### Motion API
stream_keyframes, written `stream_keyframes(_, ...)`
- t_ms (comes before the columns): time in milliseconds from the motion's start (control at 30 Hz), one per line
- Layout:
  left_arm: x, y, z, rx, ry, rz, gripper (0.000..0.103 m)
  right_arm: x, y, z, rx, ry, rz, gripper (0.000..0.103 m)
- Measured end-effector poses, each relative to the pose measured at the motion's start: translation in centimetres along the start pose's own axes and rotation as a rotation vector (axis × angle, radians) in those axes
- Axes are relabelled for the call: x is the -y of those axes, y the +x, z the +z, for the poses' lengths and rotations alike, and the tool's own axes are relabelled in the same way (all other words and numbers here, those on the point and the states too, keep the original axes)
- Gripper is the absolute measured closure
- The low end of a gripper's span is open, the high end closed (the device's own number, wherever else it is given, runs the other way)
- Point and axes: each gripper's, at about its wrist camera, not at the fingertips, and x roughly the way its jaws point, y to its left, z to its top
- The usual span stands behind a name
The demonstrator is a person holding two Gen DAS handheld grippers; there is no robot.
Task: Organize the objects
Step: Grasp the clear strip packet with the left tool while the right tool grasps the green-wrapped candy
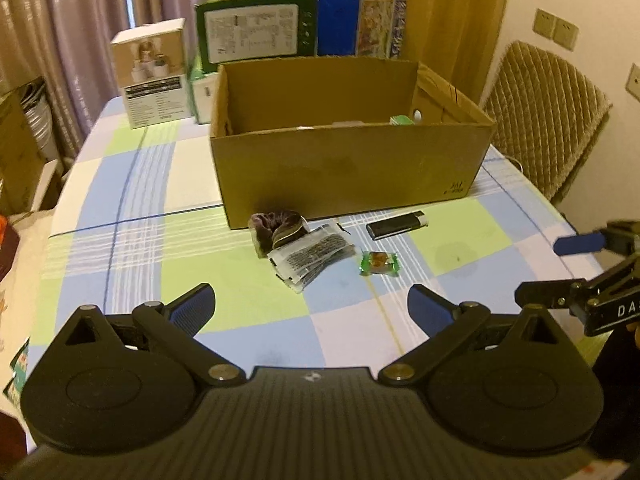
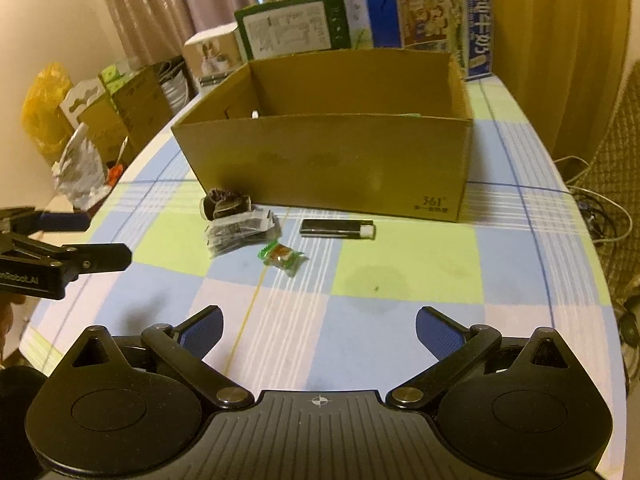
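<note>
**Left wrist and right wrist views: both tongs hanging wide apart over the checked table**

Left wrist view is showing the left gripper [image 1: 311, 307] hovering with its blue-padded fingers spread wide and nothing between them, above the pastel checked tablecloth [image 1: 132, 264]. Straight ahead of those fingers, a pile of clear printed sachets [image 1: 310, 255] is lying against a dark crumpled pouch [image 1: 276, 227], which is sitting just in front of the open brown cardboard box [image 1: 348, 164]. Slightly right of the pile, a green-wrapped candy [image 1: 379, 263] is resting apart from it, and beyond the candy a black lighter with a white end [image 1: 396, 225] is lying near the box wall. A quilted tan chair [image 1: 544, 120] is standing far right.

Right wrist view is showing the right gripper [image 2: 319, 334] equally agape and empty, with the same items lying ahead and slightly left of it. Behind the box, printed cartons [image 2: 296, 28] are standing upright.
</note>
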Motion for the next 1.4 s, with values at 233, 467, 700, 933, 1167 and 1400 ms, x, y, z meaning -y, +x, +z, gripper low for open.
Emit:
stream_keyframes(233,-2.0,4.6,0.9,-0.039,0.077,-0.039,0.010,-0.3,4.5,1.2,-0.023,-0.098,0.037,0.020)
stream_keyframes(467,-2.9,8.8,1.6,-0.074,0.120,-0.098,0.010,-0.7,8.9,2.1,-0.052,-0.227,0.093,0.034)
stream_keyframes(700,-2.8,12.5,1.7,-0.117,0.218,-0.144,0.022,-1.1,13.0,2.3,-0.073,-0.341,0.129,0.051)
stream_keyframes(933,-3.2,14.5,1.9,-0.101,0.245,-0.194,0.022,-1.6,15.1,2.4,-0.055,-0.420,0.153,0.058)
stream_keyframes(1167,-2.2,15.5,1.3,-0.137,0.264,-0.219,0.039,-0.8,14.8,2.4,-0.042,-0.381,0.122,0.081)
stream_keyframes(1400,-0.2,13.4,0.1,-0.148,0.224,-0.155,0.062,0.0,12.9,1.3,-0.071,-0.276,0.046,0.081)
